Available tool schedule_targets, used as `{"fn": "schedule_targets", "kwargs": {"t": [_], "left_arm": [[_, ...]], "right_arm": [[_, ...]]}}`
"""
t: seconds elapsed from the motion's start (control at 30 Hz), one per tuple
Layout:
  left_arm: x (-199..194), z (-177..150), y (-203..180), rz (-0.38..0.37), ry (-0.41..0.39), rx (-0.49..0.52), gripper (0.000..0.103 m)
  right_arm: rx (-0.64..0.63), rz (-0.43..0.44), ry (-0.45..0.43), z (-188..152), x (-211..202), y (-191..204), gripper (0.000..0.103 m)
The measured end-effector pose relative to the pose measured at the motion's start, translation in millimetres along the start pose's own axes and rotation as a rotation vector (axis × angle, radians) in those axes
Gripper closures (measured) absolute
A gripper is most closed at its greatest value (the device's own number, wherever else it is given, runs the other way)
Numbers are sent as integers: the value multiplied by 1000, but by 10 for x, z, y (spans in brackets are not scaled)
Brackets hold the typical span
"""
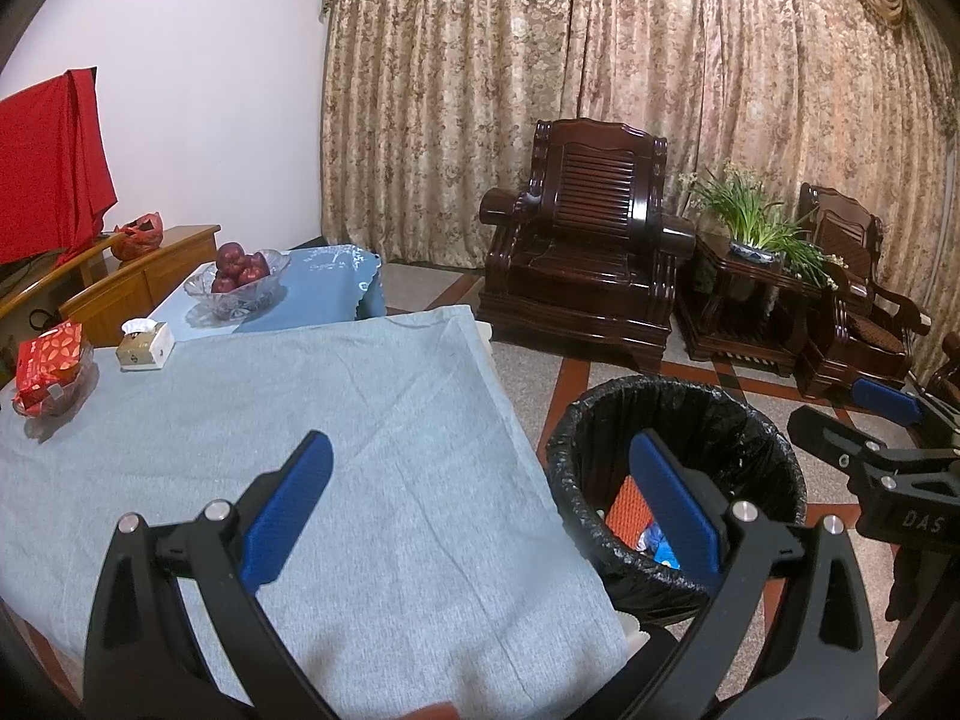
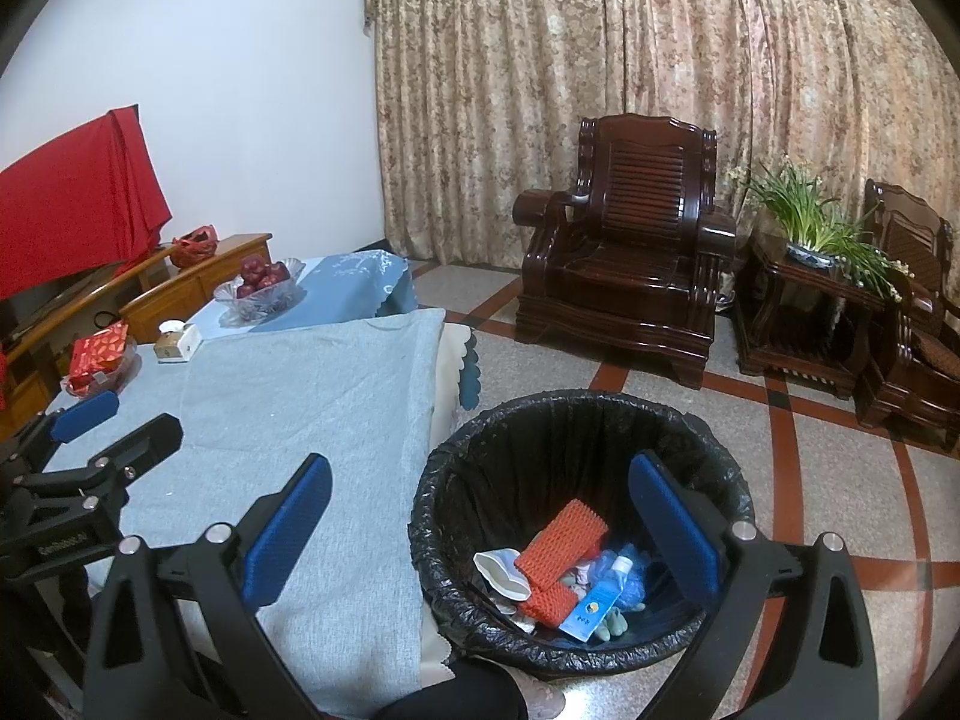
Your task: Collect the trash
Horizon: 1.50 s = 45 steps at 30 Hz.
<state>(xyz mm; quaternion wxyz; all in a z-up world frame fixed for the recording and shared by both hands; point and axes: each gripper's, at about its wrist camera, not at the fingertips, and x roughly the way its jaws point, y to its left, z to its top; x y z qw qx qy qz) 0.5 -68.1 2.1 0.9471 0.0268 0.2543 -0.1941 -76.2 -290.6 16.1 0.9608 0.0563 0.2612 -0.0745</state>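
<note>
Trash (image 2: 564, 570) in bin, both tongs agape.

You saw a black bin bag (image 2: 540, 438), orange foam net (image 2: 561, 543), grey-blue cloth (image 1: 312, 420), red apples (image 1: 240, 264) and flowery beige curtains (image 1: 600, 90).

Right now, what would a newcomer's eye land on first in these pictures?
The black-lined trash bin on the floor beside the table, holding orange foam netting and a blue tube. Behind, a glass bowl of red apples on the table's far end, and a dark carved wooden armchair before the curtains.
</note>
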Motion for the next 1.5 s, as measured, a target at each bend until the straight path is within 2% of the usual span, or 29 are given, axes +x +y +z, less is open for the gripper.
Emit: {"fn": "schedule_targets", "kwargs": {"t": [0.93,1.5], "left_arm": [[-119,-85,51,-2,9,-5,6],[5,-90,76,-1,20,-1,6]], "right_arm": [[1,-1,2,-7,12,-13,6],[21,-6,12,-118,85,-111,6]]}}
